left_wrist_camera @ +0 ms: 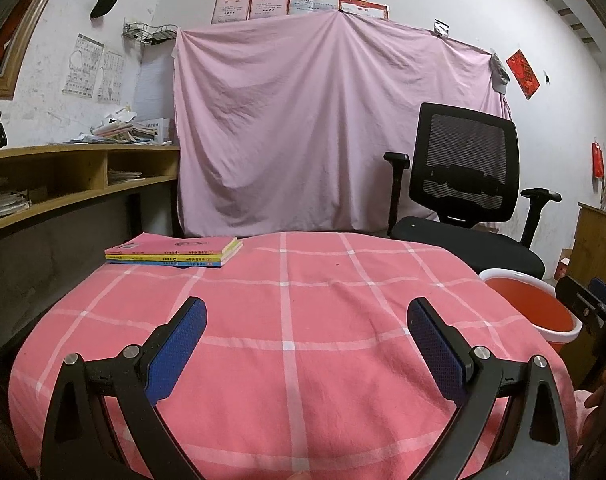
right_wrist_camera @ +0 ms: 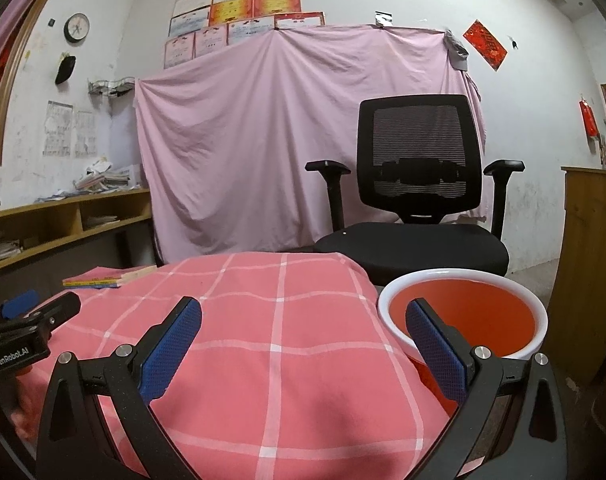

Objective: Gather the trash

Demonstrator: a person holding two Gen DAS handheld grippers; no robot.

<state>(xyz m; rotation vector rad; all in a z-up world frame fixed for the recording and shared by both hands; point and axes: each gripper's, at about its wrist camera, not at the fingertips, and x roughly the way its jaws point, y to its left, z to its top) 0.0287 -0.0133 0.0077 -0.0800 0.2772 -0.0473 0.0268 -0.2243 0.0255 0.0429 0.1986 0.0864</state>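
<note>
Pink checked cloth (left_wrist_camera: 303,320) is covering the table and filling the foreground of both wrist views, with a large pale pink sheet (left_wrist_camera: 323,120) hanging on the wall behind it under rows of certificates. Both grippers are hovering low over the cloth with their blue-padded fingers spread wide and nothing between them: the left gripper (left_wrist_camera: 307,312) is pointing across the middle of the table, while the right gripper (right_wrist_camera: 303,312) is sitting nearer the table's right edge, one of its fingers overlapping the bin in its own view. That red bin with a white rim (right_wrist_camera: 463,312) is standing on the floor just beside the table, in front of a black mesh office chair (right_wrist_camera: 419,184). Its inside is looking bare. A small stack of books (left_wrist_camera: 175,252) is lying at the far left corner of the cloth. No loose trash is showing on the table.
</note>
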